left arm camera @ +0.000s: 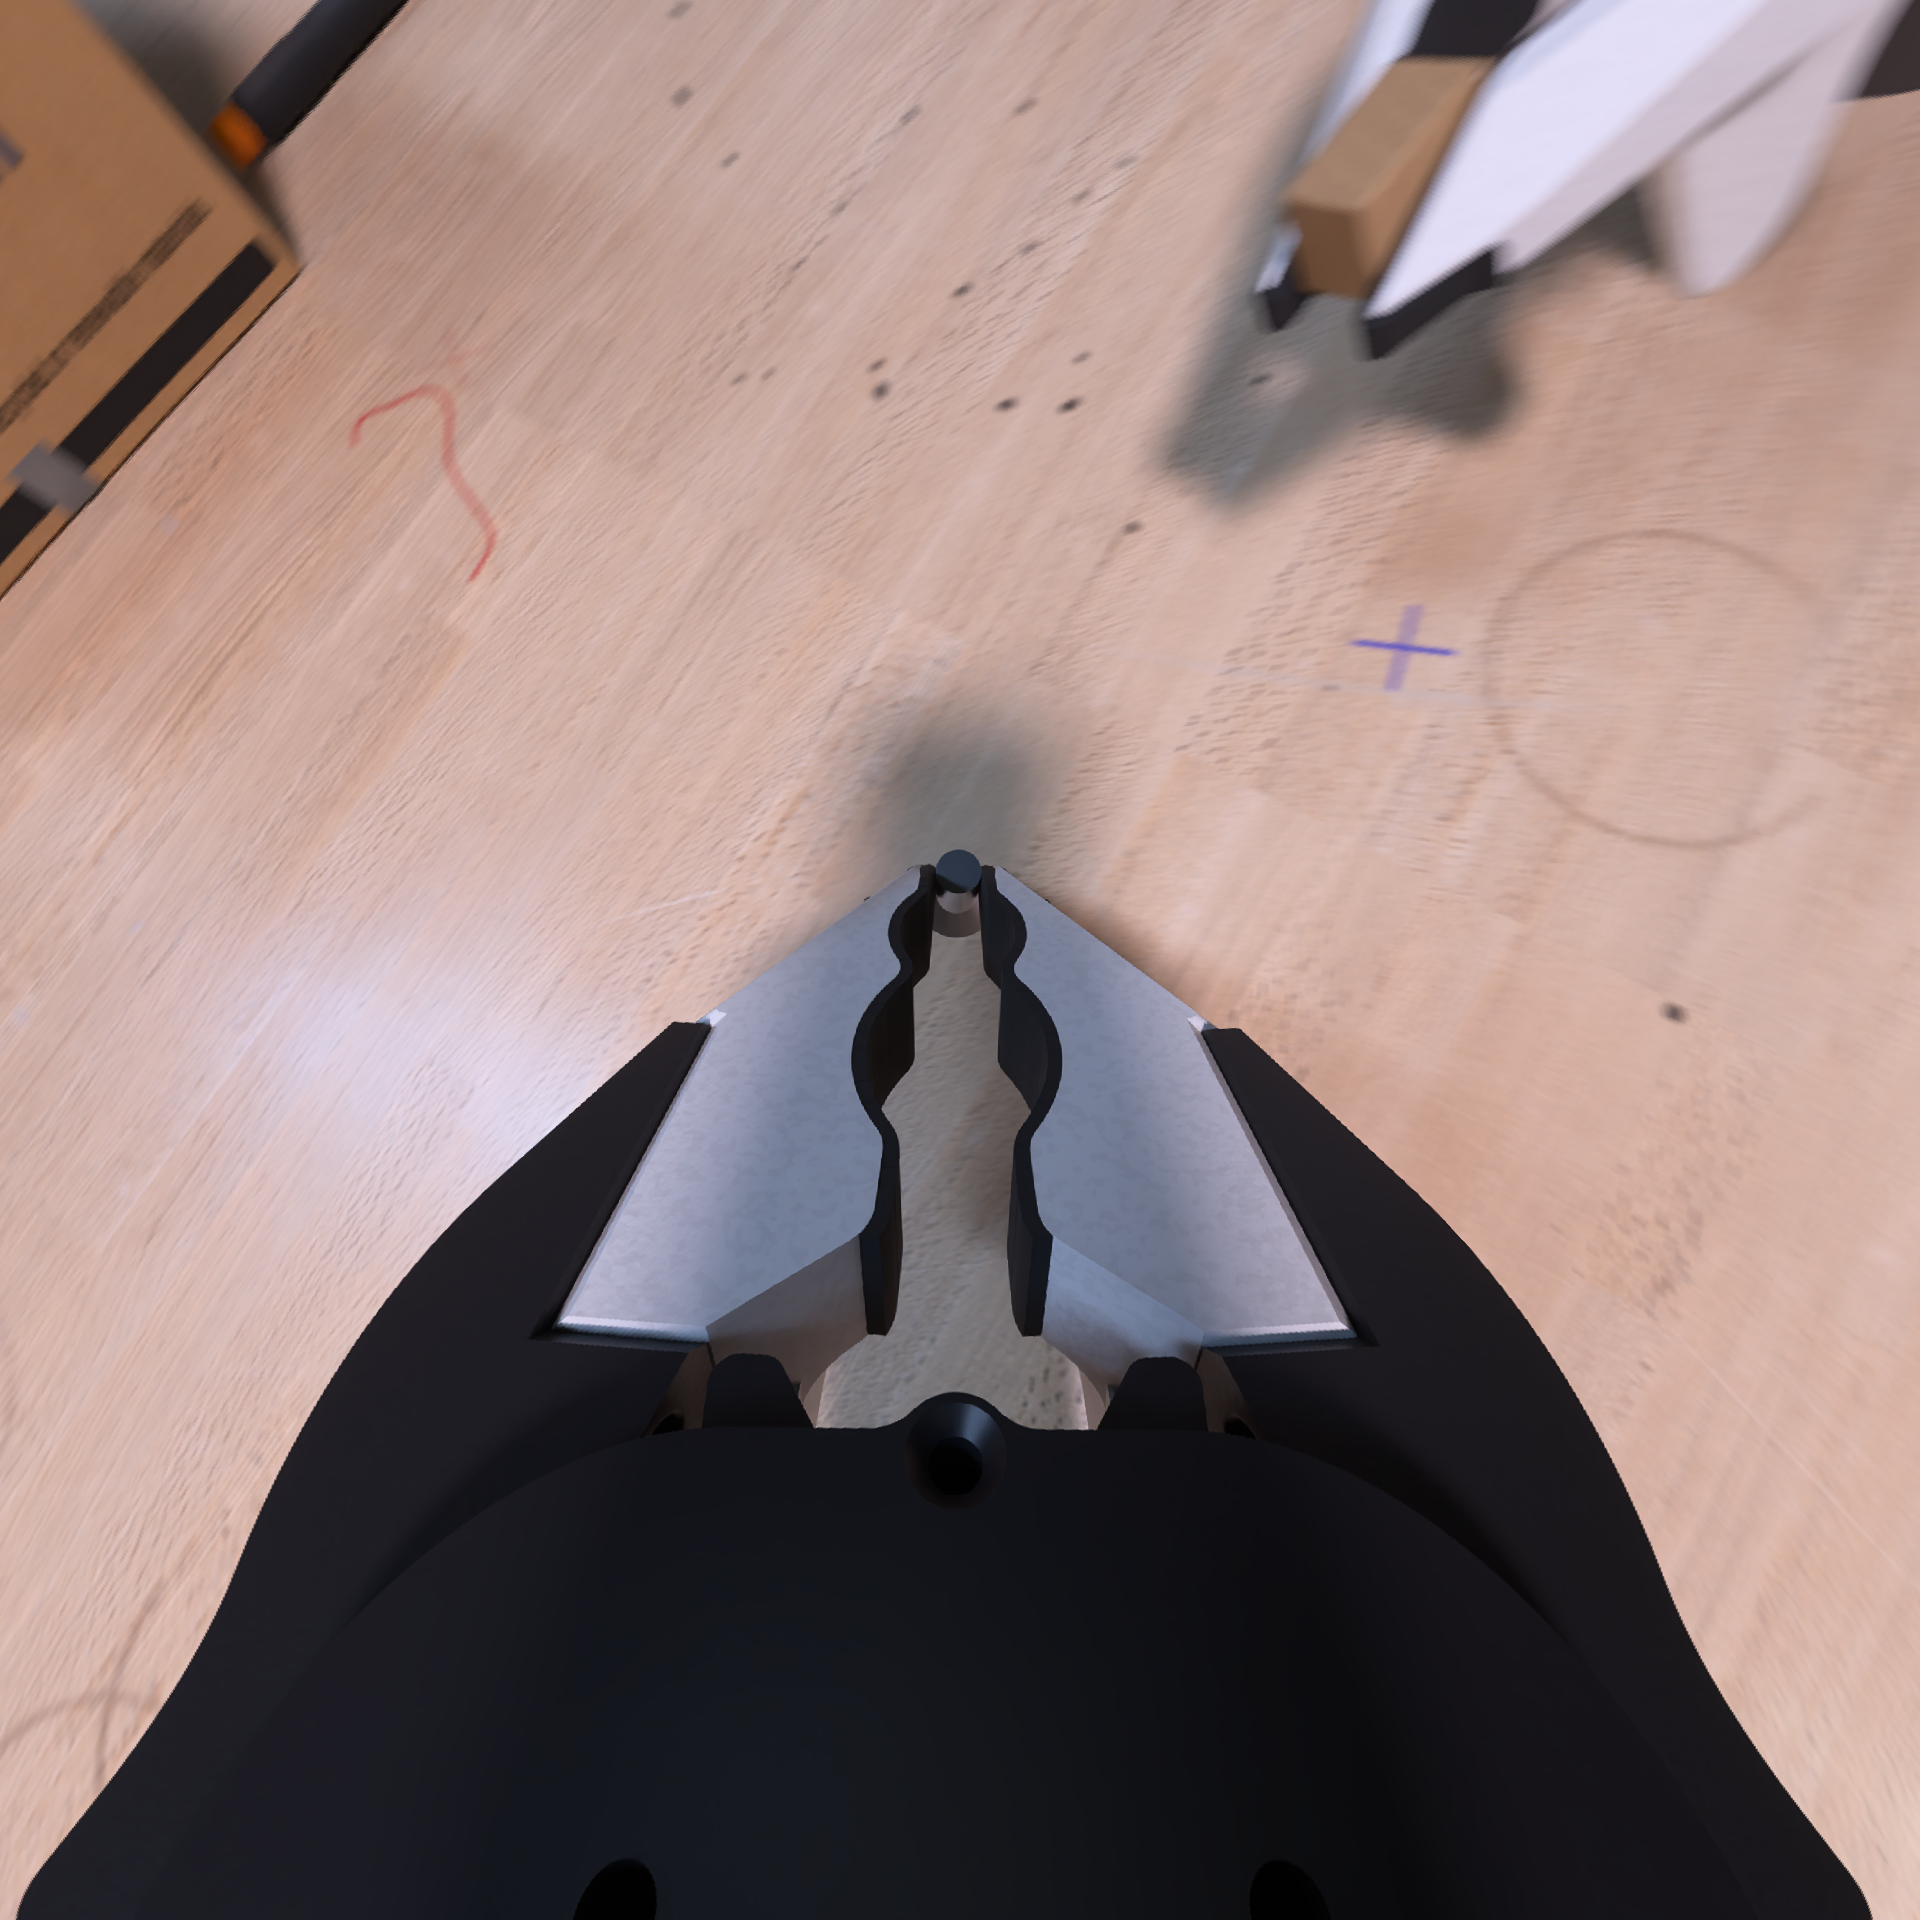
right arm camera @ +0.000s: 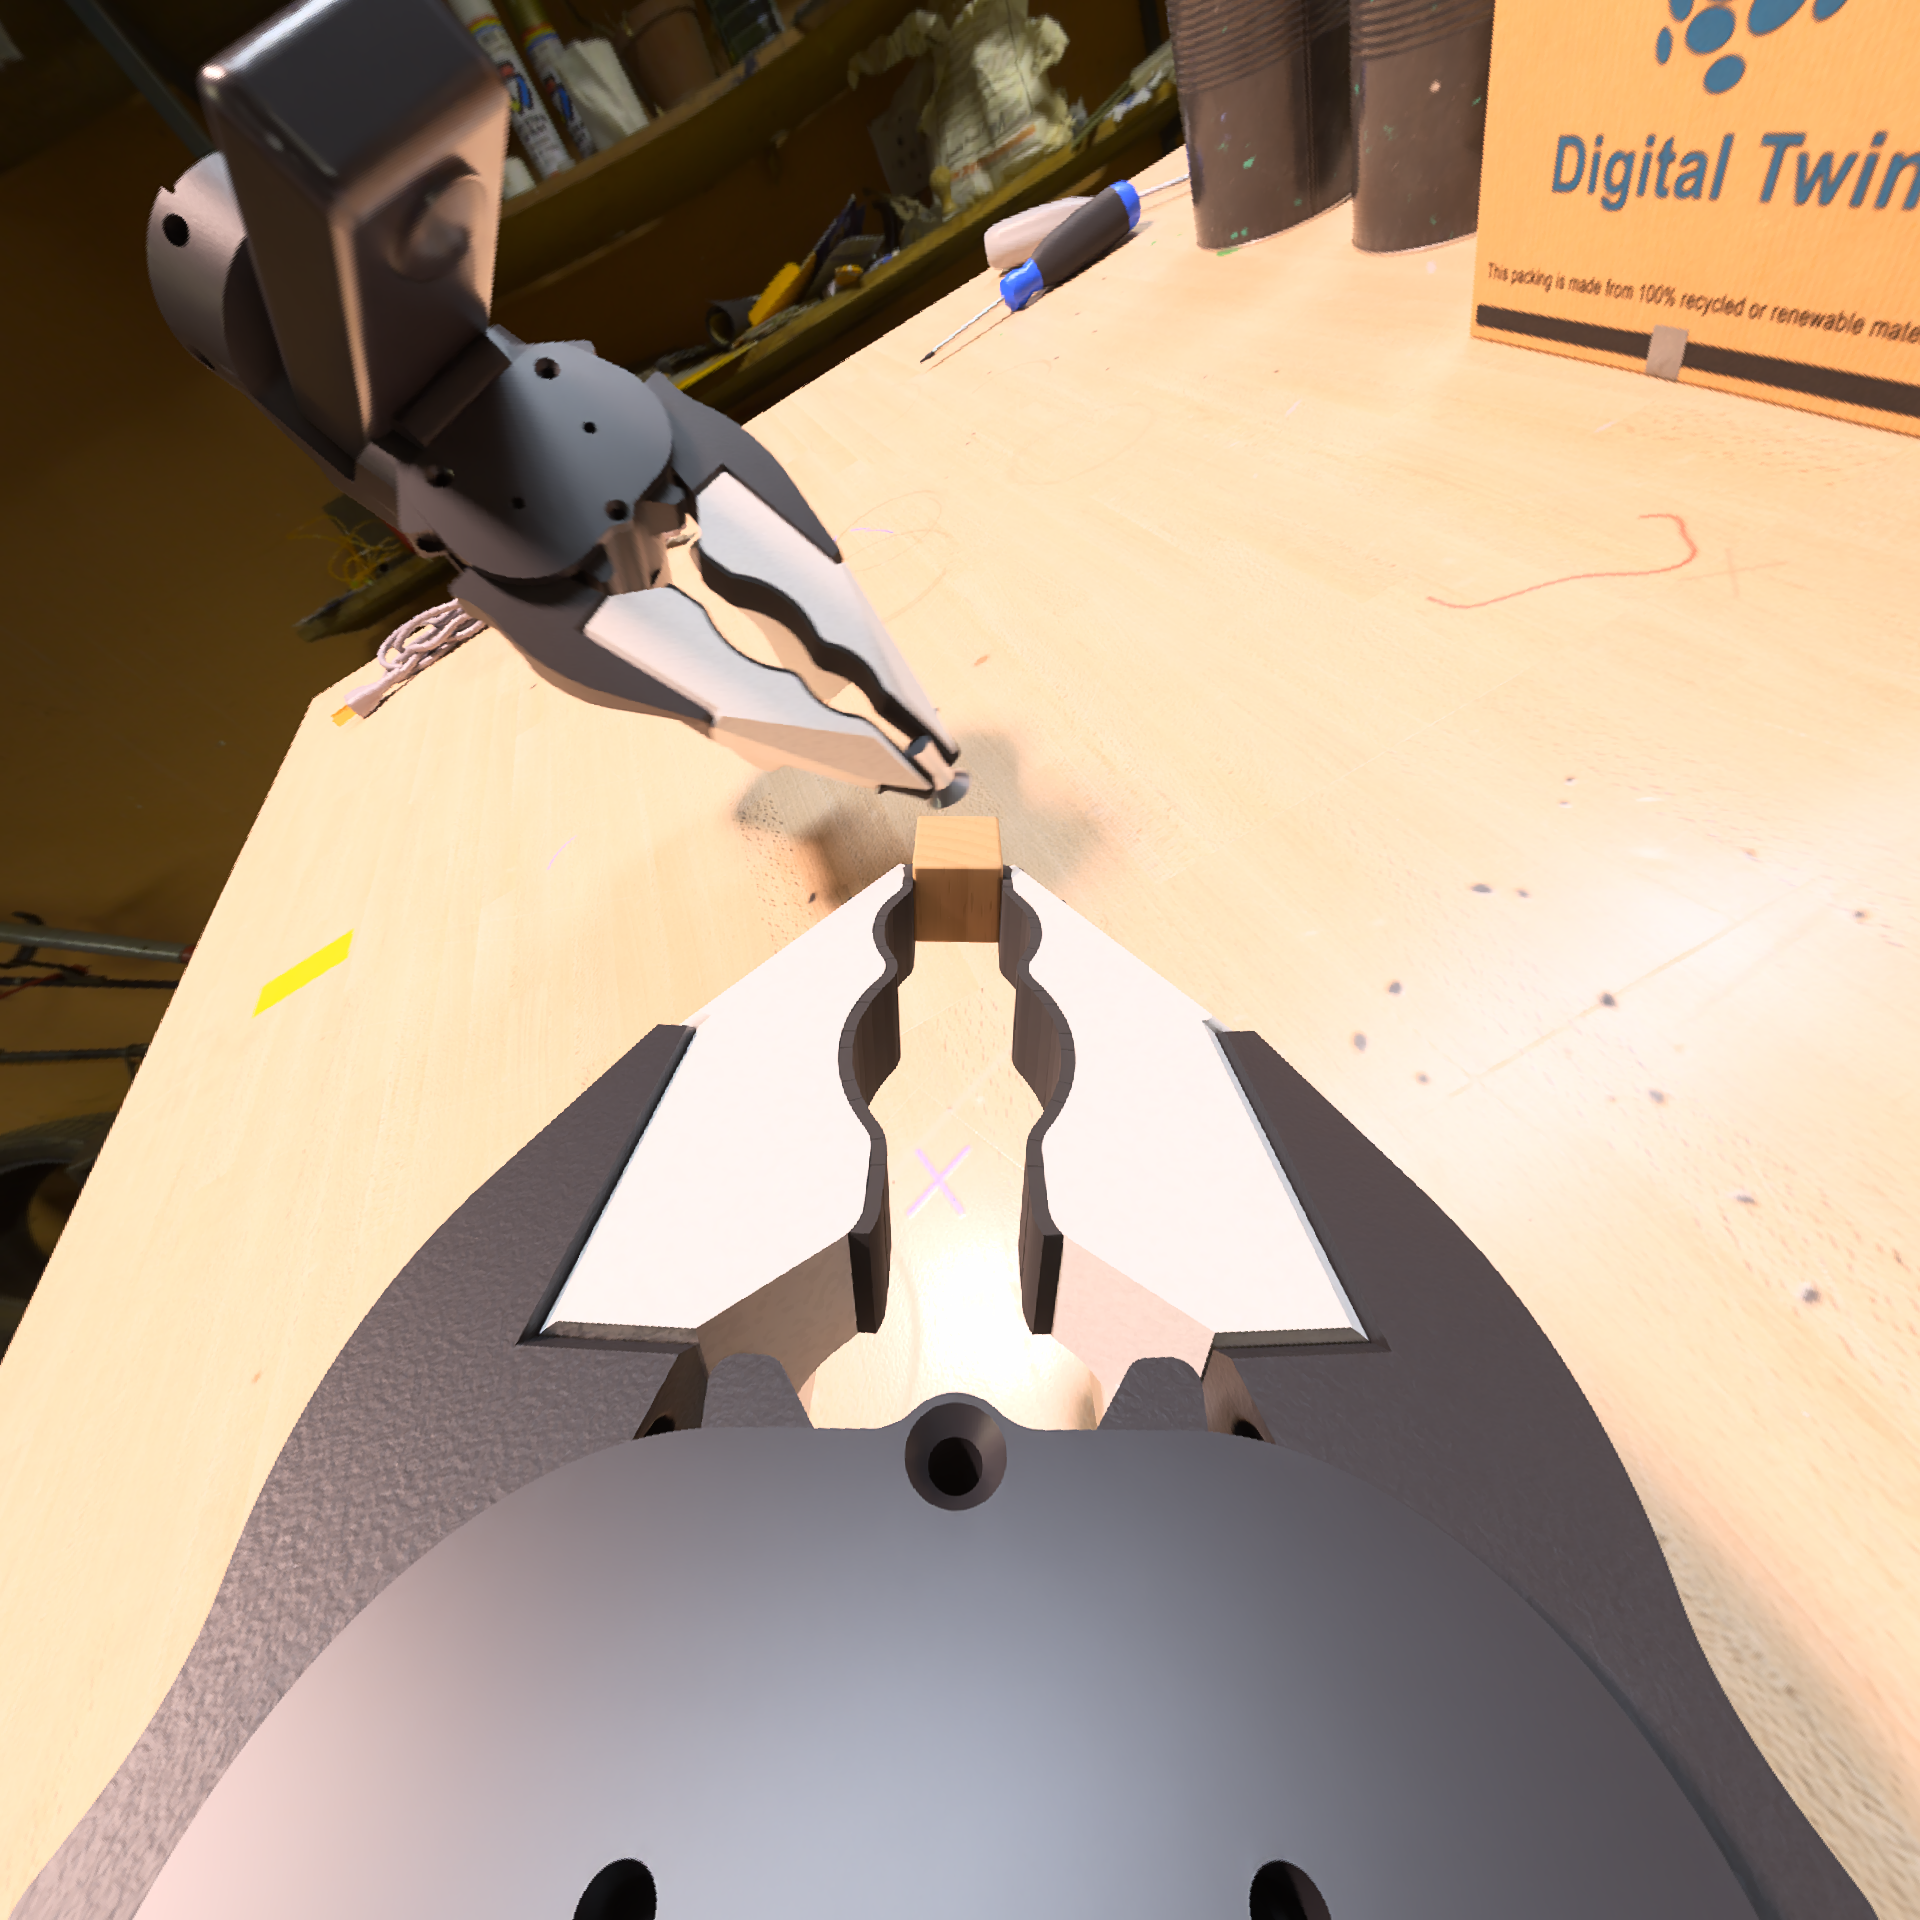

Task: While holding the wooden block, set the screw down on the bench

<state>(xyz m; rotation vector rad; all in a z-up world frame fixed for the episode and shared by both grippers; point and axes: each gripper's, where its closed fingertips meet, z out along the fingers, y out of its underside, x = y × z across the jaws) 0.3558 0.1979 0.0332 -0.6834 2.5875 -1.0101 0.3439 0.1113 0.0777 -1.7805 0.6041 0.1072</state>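
My left gripper (left arm camera: pixel 957 883) is shut on a small grey screw (left arm camera: pixel 957 878) with a dark round head, held at its fingertips close above the wooden bench (left arm camera: pixel 623 727). My right gripper (right arm camera: pixel 957 883) is shut on a small wooden block (right arm camera: pixel 957 878) at its fingertips. In the right wrist view the left gripper (right arm camera: pixel 940 774) slants down from the upper left, with the screw (right arm camera: pixel 951 787) at or just above the bench (right arm camera: pixel 1351 727), right behind the block. In the left wrist view the right gripper (left arm camera: pixel 1335 312) shows at the upper right, holding the block (left arm camera: pixel 1371 197) above the bench.
A cardboard box (right arm camera: pixel 1704 208) stands at the back right; it also shows in the left wrist view (left arm camera: pixel 104 270). A blue-and-black screwdriver (right arm camera: pixel 1060 244) lies near the far edge. Two dark cylinders (right arm camera: pixel 1330 114) stand beside the box. The bench's left edge (right arm camera: pixel 208 935) drops off.
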